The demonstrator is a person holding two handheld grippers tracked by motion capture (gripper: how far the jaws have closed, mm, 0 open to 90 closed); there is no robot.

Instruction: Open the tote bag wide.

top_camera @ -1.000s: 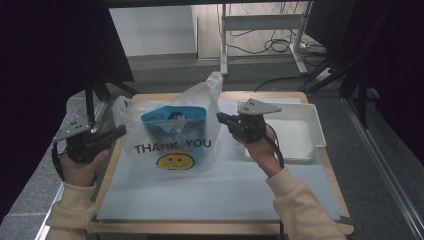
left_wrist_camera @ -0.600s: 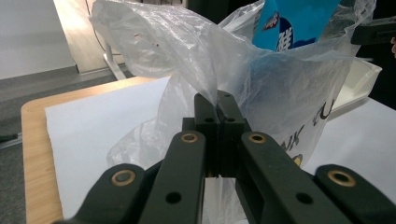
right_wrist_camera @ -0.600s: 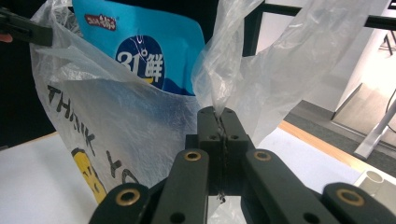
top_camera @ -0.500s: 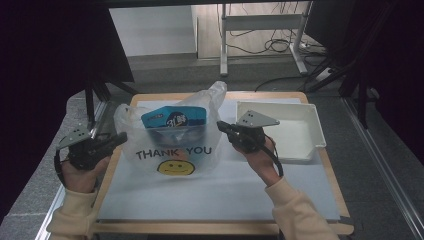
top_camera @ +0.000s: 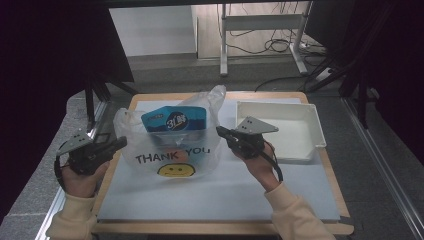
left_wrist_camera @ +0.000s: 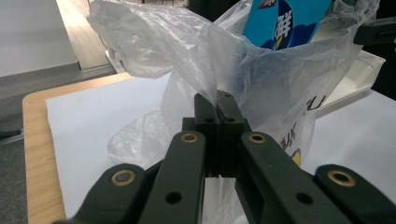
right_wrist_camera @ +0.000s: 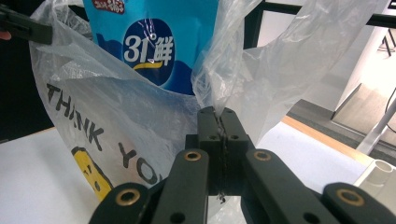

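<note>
A clear plastic bag [top_camera: 170,150] printed THANK YOU with a yellow smiley stands on the white sheet, and a blue snack packet [top_camera: 174,120] sticks up inside it. My left gripper [top_camera: 120,142] is shut on the bag's left edge. In the left gripper view, the left gripper [left_wrist_camera: 217,100] pinches bunched film of the bag [left_wrist_camera: 154,51], with the packet [left_wrist_camera: 289,23] behind. My right gripper [top_camera: 221,132] is shut on the bag's right edge. In the right gripper view, the right gripper [right_wrist_camera: 218,114] clamps a strip of the bag [right_wrist_camera: 116,112] beside the packet [right_wrist_camera: 154,42].
A white rectangular tray [top_camera: 285,130] sits at the table's right side, just behind my right hand. A white sheet [top_camera: 215,190] covers the wooden table [top_camera: 220,227]. Dark drapes flank the table, and desk legs and cables stand on the floor beyond it.
My right gripper has sunk a little toward the table with the bag's edge in it, and the bag sits lower. The left gripper has barely shifted.
</note>
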